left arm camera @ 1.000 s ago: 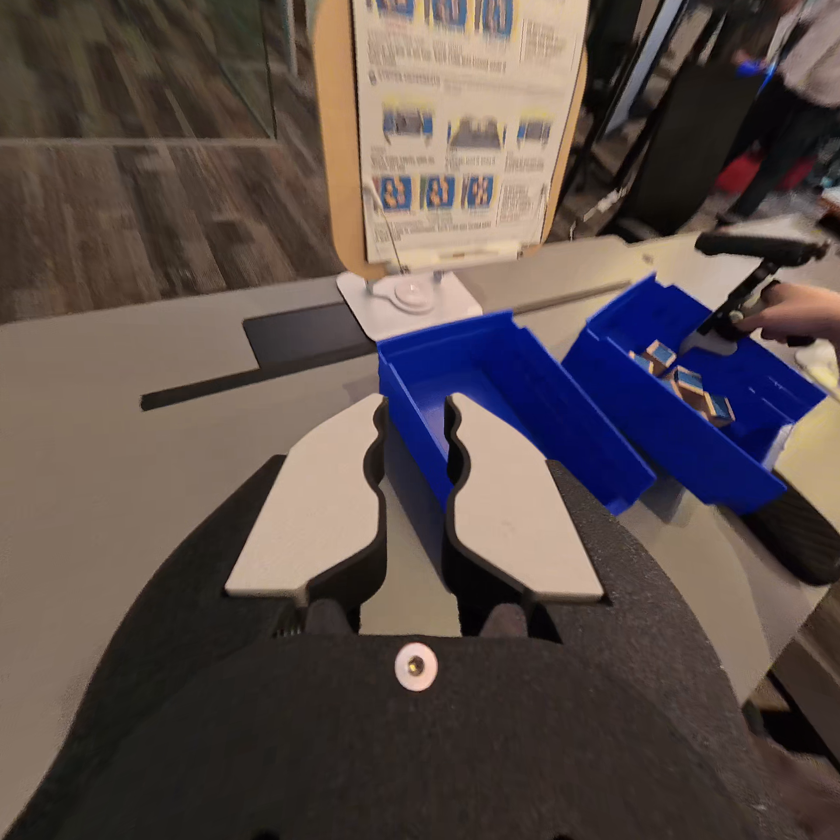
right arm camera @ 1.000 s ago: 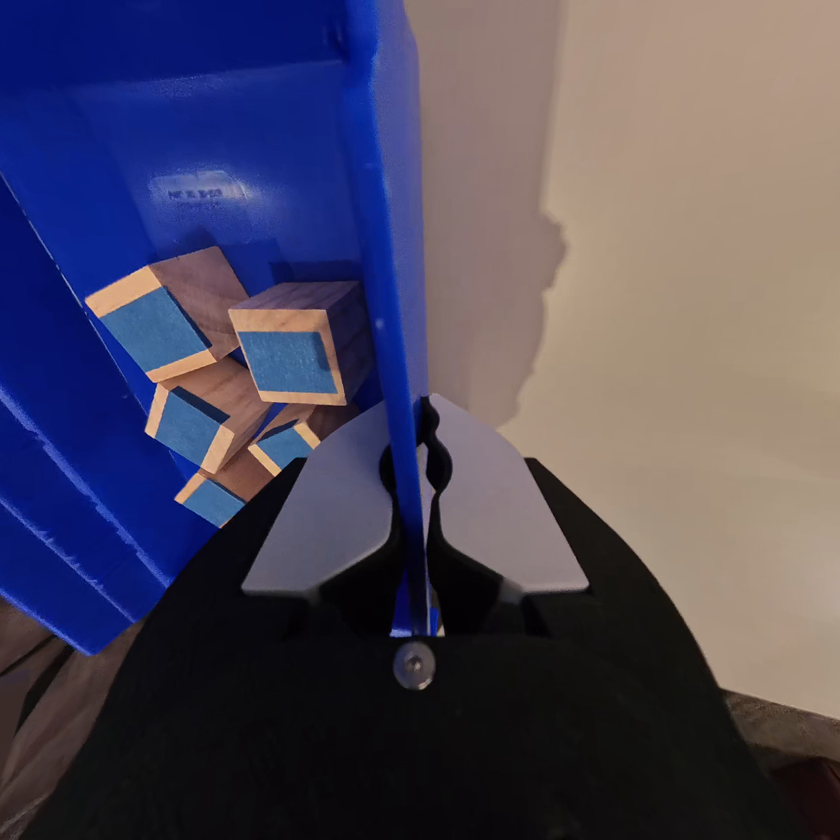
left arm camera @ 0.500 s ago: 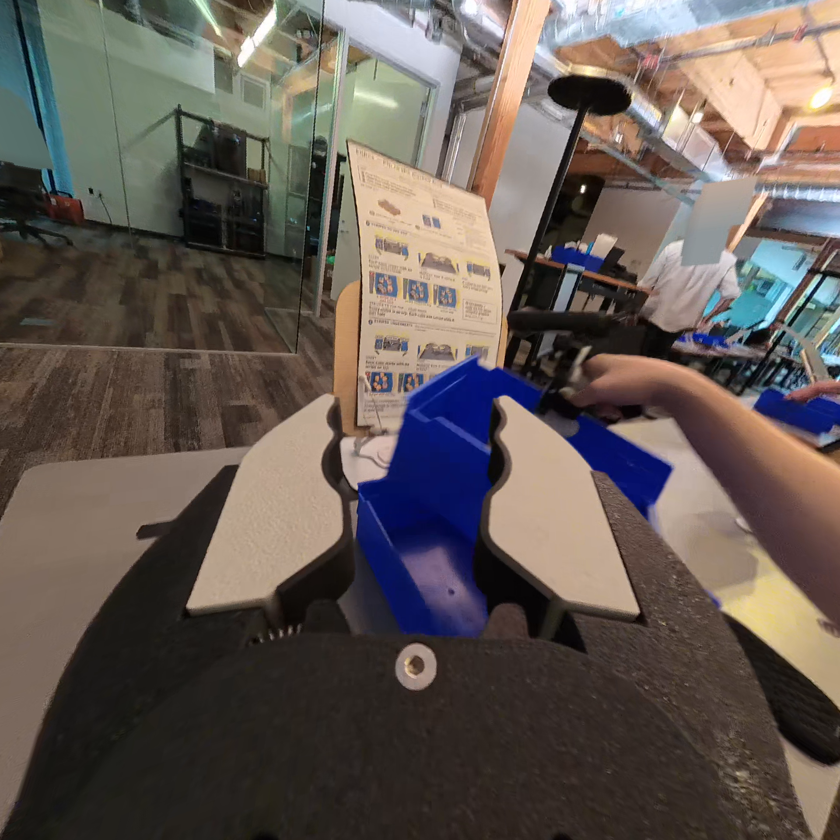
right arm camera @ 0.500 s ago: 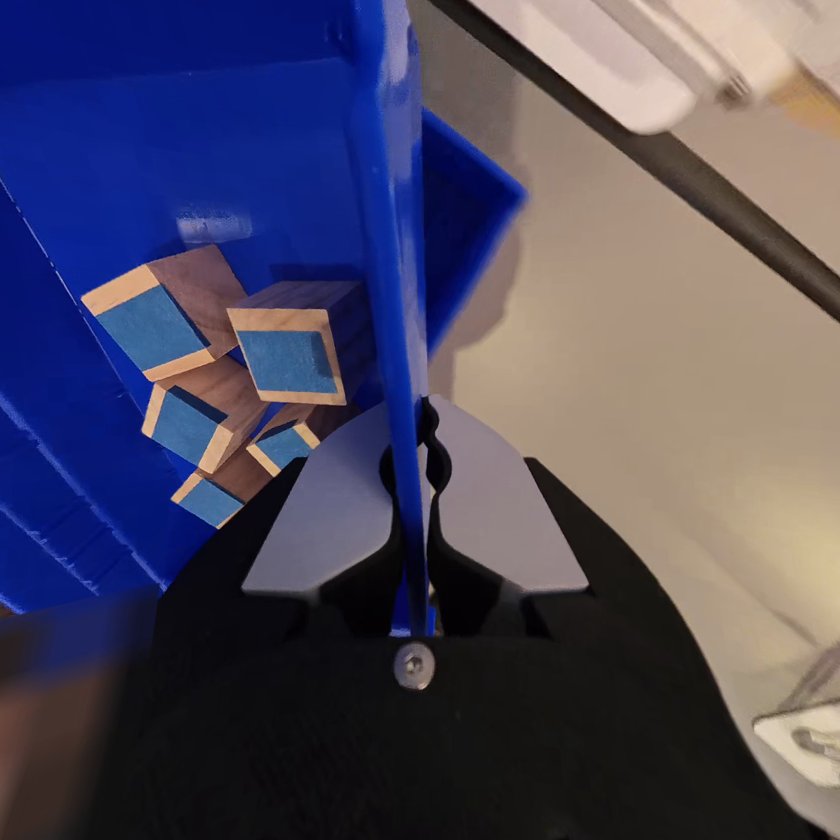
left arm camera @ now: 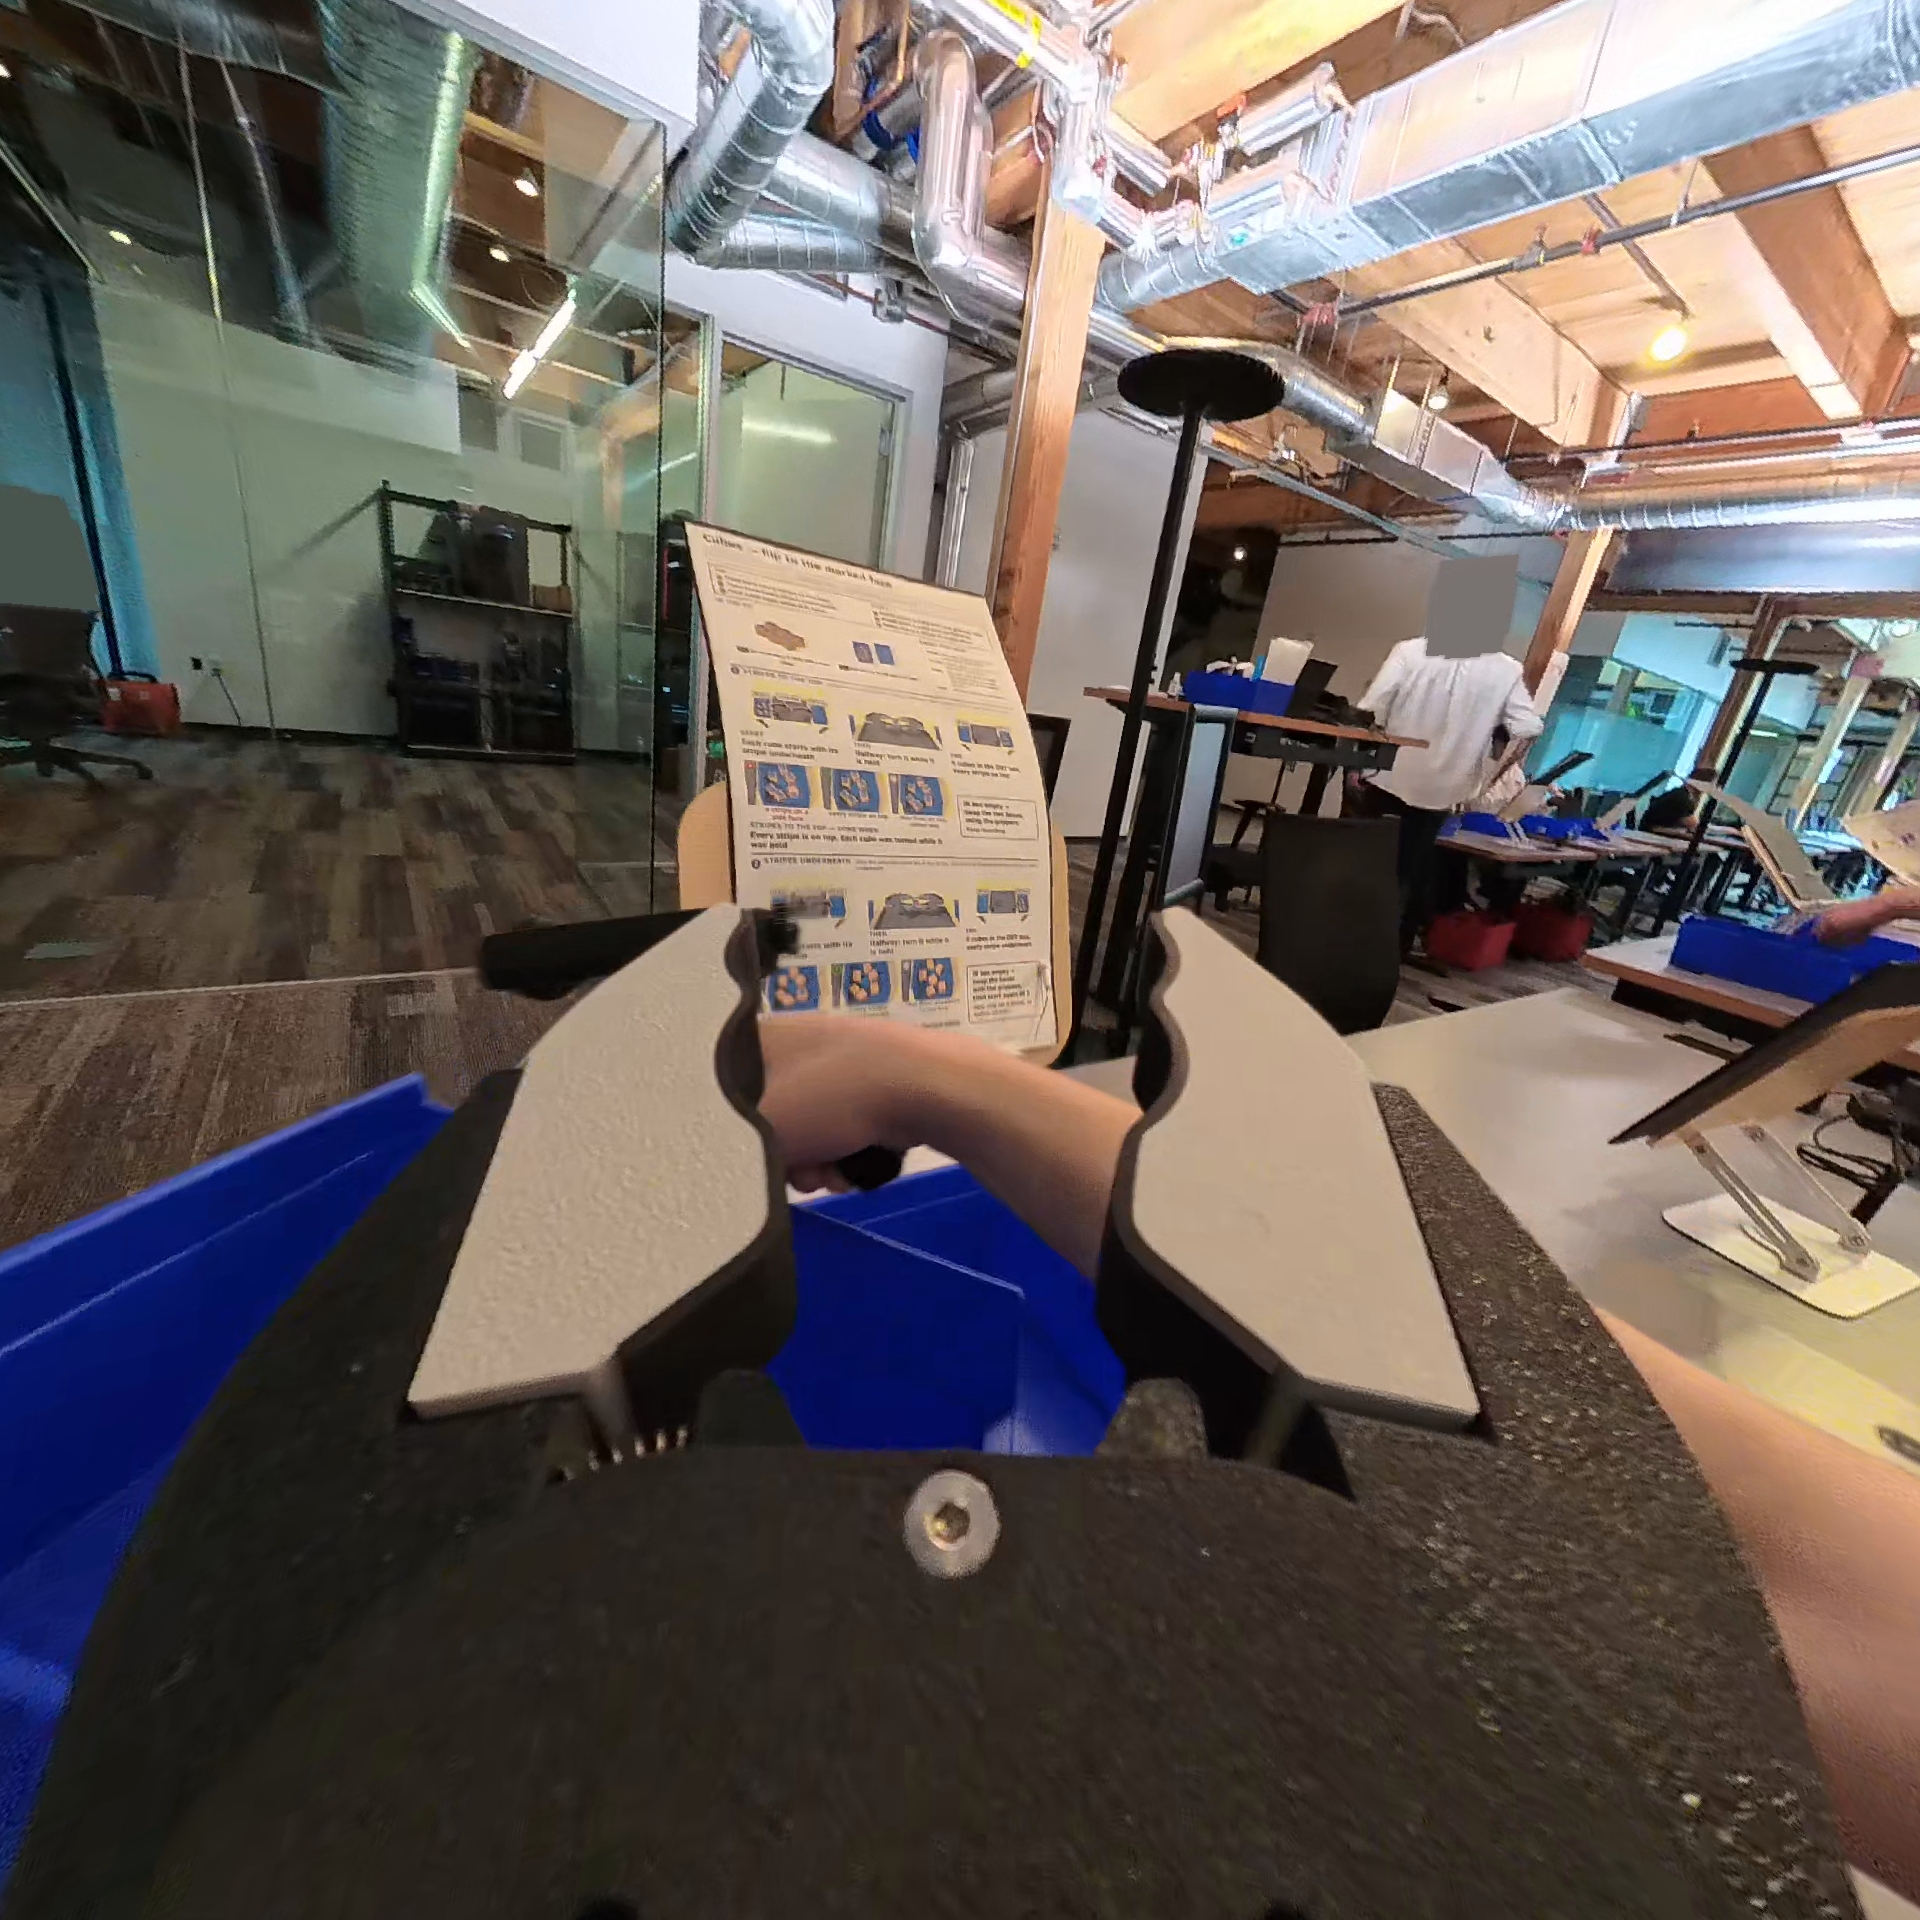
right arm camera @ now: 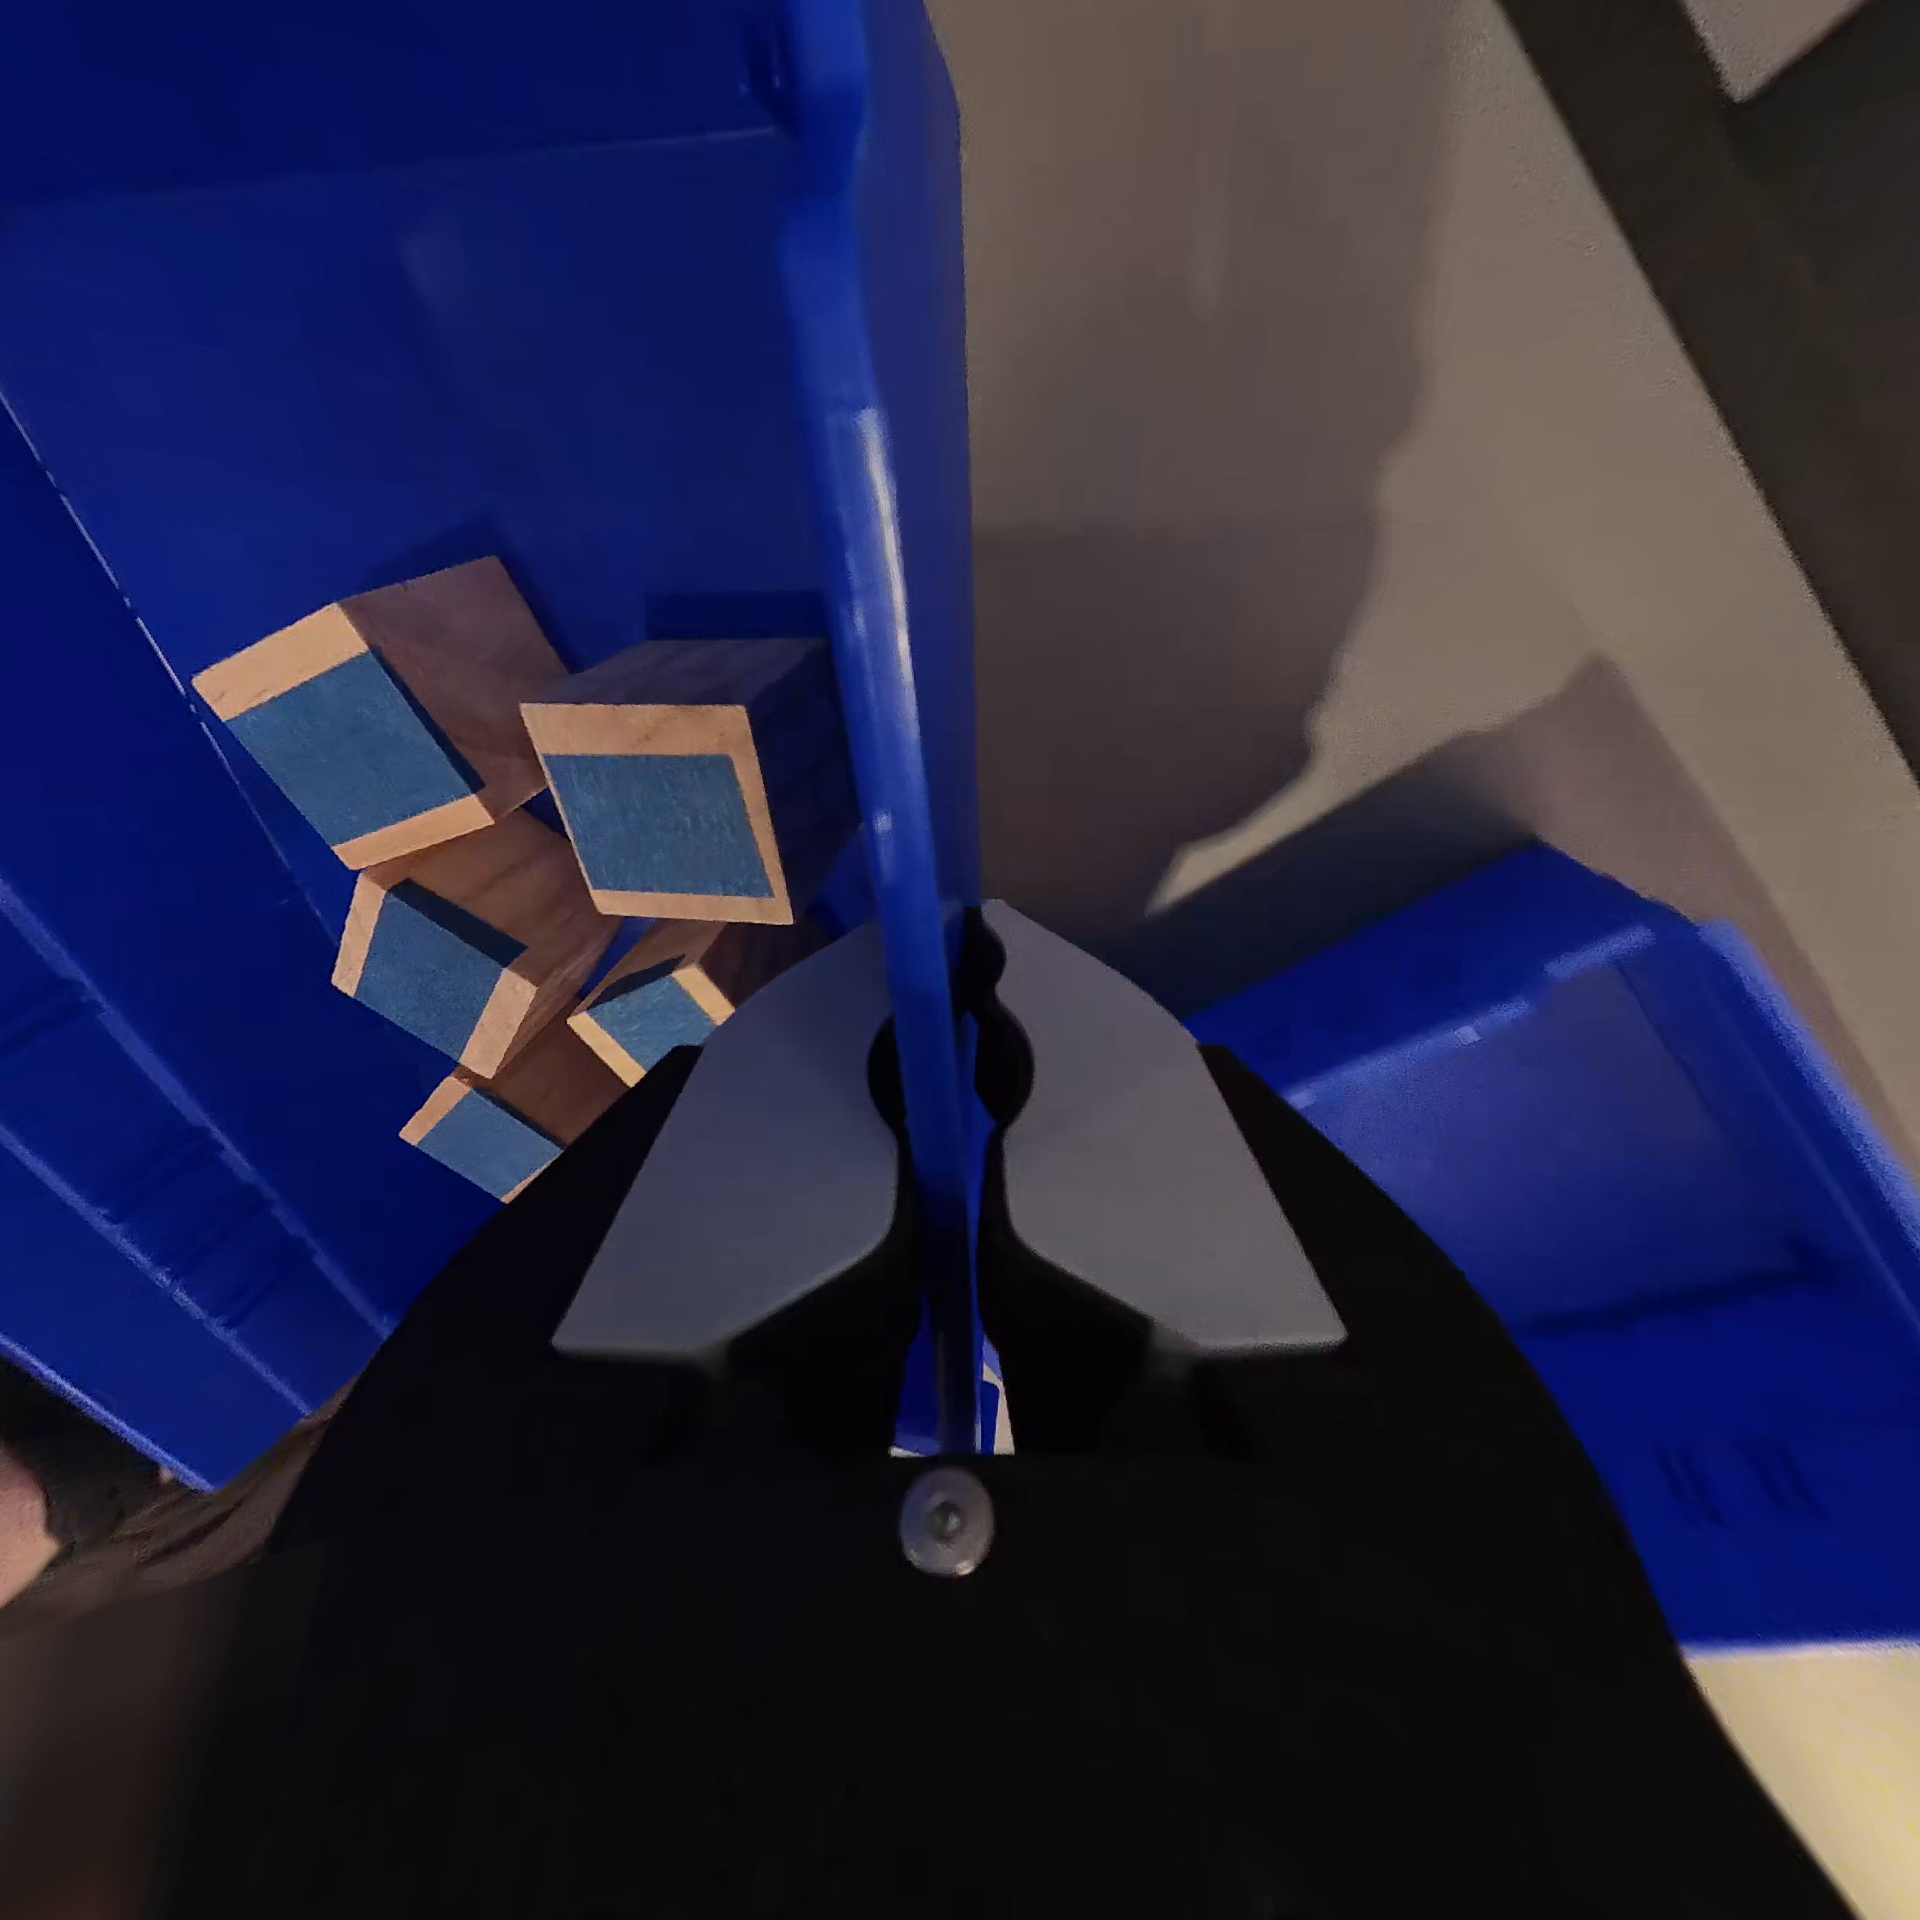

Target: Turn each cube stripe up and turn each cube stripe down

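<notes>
In the right wrist view my right gripper (right arm camera: 961, 920) is shut on the side wall of a blue bin (right arm camera: 894, 623) and holds it tilted. Several wooden cubes with blue stripe faces lie piled against that wall, among them one by the wall (right arm camera: 665, 821), one farther left (right arm camera: 353, 748) and one below (right arm camera: 426, 966). A second blue bin (right arm camera: 1558, 1143) lies at the lower right. In the left wrist view my left gripper (left arm camera: 956, 925) is open and empty, pointing up over a blue bin (left arm camera: 187, 1299). A hand (left arm camera: 883, 1091) holding the right gripper's handle crosses behind its fingers.
An instruction sheet (left arm camera: 883, 790) on a stand is behind the bins. The grey table (left arm camera: 1507, 1070) carries a tilted board on a white stand (left arm camera: 1787, 1081) at the right. A person in a white shirt (left arm camera: 1444, 727) stands far back among other tables.
My left gripper opened wide and tilted up from the table towards the room. My right gripper stayed shut on the bin wall and carried the tilted bin across towards the second bin.
</notes>
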Motion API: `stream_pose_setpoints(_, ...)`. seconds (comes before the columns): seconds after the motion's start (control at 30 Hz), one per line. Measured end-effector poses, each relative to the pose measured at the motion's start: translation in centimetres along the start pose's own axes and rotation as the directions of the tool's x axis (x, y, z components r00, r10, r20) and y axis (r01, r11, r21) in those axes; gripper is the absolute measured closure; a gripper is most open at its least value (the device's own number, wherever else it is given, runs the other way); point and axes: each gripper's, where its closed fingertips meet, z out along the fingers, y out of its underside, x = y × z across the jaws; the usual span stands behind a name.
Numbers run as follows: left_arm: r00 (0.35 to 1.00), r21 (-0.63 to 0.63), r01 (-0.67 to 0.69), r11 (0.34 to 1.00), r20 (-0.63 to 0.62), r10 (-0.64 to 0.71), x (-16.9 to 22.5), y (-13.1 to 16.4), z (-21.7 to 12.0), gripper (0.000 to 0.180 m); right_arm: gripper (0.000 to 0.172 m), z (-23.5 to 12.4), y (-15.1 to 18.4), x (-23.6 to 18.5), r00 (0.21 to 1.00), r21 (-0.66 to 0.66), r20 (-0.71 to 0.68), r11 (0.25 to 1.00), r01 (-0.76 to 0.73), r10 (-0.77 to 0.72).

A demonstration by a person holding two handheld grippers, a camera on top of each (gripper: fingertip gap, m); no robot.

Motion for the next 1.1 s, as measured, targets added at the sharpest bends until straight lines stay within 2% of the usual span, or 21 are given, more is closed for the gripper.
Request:
stream_pose_setpoints(0.17, 1.000, -0.059, 0.000, 0.998, -0.030, -0.002, 0.5, 1.0, 0.6, 0.109, 0.166, 3.5, -0.3, -1.0, 1.000, -0.129, -0.010, 0.992, 0.002, -0.003)
stream_pose_setpoints(0.33, 0.999, -0.092, -0.006, 0.996, -0.048, 0.001, 0.7, 1.6, 0.8, 0.109, 0.164, 5.7, -1.9, -0.8, 0.998, -0.119, -0.058, 0.992, -0.028, 0.021)
stream_pose_setpoints(0.53, 0.998, -0.087, 0.020, 0.996, -0.061, -0.025, 0.3, 1.5, 0.7, 0.110, 0.164, 9.8, -1.3, 1.1, 0.992, -0.154, -0.087, 0.983, -0.099, 0.087)
stream_pose_setpoints(0.73, 0.997, -0.128, 0.009, 0.992, -0.071, -0.018, 0.6, 2.4, 1.3, 0.110, 0.161, 12.4, -1.0, 2.2, 0.987, -0.119, -0.055, 0.980, -0.157, 0.151)
stream_pose_setpoints(0.83, 0.996, -0.142, 0.003, 0.990, -0.086, -0.016, 1.1, 2.8, 1.7, 0.108, 0.158, 12.1, -1.2, 2.3, 0.989, -0.090, -0.066, 0.987, -0.135, 0.130)
stream_pose_setpoints(0.9, 0.997, -0.149, -0.004, 0.989, -0.081, -0.008, 1.1, 2.9, 1.8, 0.107, 0.155, 11.0, -1.9, 2.2, 0.995, -0.022, -0.050, 0.996, -0.091, 0.090)
stream_pose_setpoints(1.0, 0.998, -0.150, -0.004, 0.989, -0.069, -0.006, 0.8, 2.8, 1.5, 0.106, 0.152, 6.5, -3.5, 2.0, 0.997, 0.208, -0.075, 0.978, 0.026, -0.011)
stream_pose_setpoints(1.07, 0.998, -0.147, 0.001, 0.989, -0.064, -0.010, 0.6, 2.7, 1.2, 0.107, 0.132, 1.9, -3.3, 2.4, 0.982, 0.396, -0.180, 0.909, 0.130, -0.063)
stream_pose_setpoints(1.1, 0.998, -0.147, 0.002, 0.989, -0.062, -0.011, 0.5, 2.6, 1.0, 0.107, 0.127, -0.2, -2.0, 2.8, 0.969, 0.455, -0.237, 0.874, 0.170, -0.065)
